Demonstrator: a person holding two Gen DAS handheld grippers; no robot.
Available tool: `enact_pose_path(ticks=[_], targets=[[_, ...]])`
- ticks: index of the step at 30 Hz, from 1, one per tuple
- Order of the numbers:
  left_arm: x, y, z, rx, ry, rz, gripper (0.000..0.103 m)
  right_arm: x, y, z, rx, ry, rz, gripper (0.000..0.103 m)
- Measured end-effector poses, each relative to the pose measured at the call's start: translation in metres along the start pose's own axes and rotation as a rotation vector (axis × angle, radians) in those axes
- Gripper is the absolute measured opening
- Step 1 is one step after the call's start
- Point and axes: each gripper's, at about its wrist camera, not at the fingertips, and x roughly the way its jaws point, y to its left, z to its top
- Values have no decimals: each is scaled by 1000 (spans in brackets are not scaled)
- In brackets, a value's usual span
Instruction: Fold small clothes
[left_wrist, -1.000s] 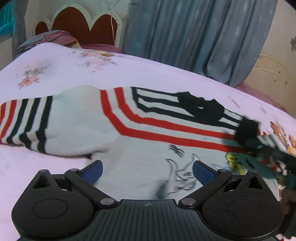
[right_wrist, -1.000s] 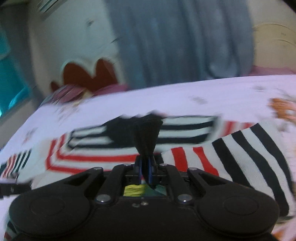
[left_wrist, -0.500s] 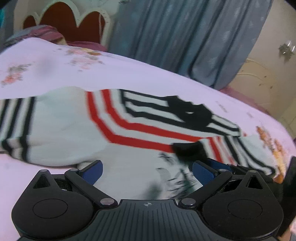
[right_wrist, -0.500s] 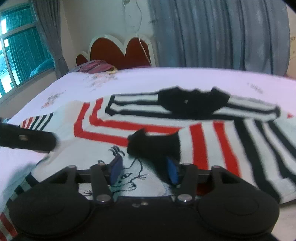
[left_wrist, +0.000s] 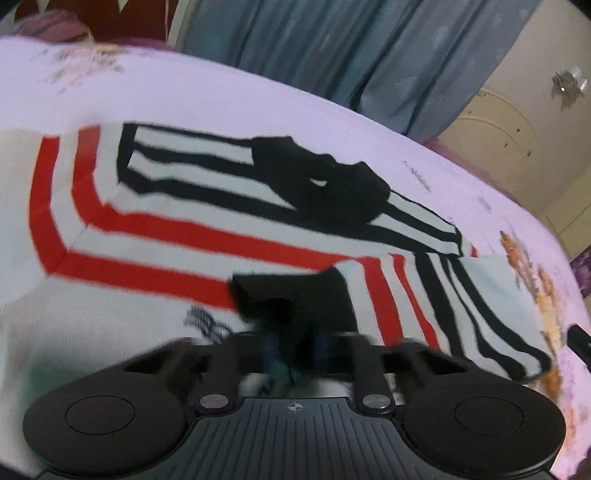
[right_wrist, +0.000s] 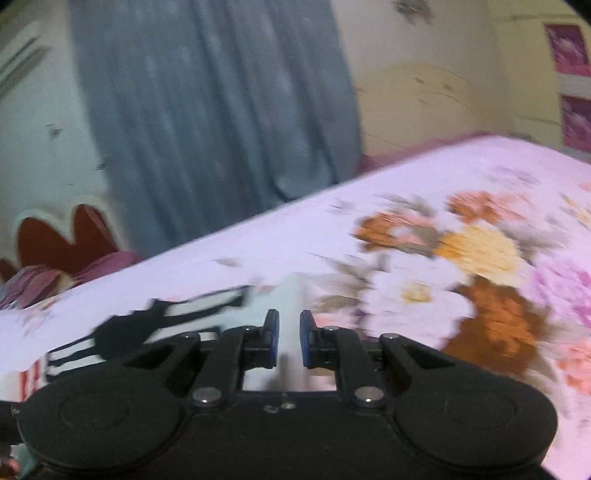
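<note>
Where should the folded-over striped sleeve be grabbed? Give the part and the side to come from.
Grip the black cuff, the free end of the sleeve, which lies flat across the front of the sweater. Come from the near, hem side, where the left gripper sits: the cuff's open edge faces it. Blur hides whether that gripper has closed.

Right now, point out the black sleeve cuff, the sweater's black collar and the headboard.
black sleeve cuff (left_wrist: 295, 295), left wrist view, middle of the cuff.
black collar (left_wrist: 325, 192), left wrist view, dark knit beside the neck opening.
headboard (right_wrist: 62, 243), right wrist view, red panel.
</note>
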Motion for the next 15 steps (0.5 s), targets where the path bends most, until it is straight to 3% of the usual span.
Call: enact_pose_path(ticks=[2,4,6,13,15], targets=[[-7,2,6,4,-39,4,5,2,-15,0,36,31,-8,12],[-30,1,12,61,-136,30,5,3,-21,-2,50,50,-10,12],[-44,6,17,103,-182,66,5,3,-21,-7,54,62,7,12],[-32,20,7,150,-134,139,5,26,1,-34,-5,213,104,15],[-30,23,0,137,-137,160,5,38,10,-47,-124,280,37,14]])
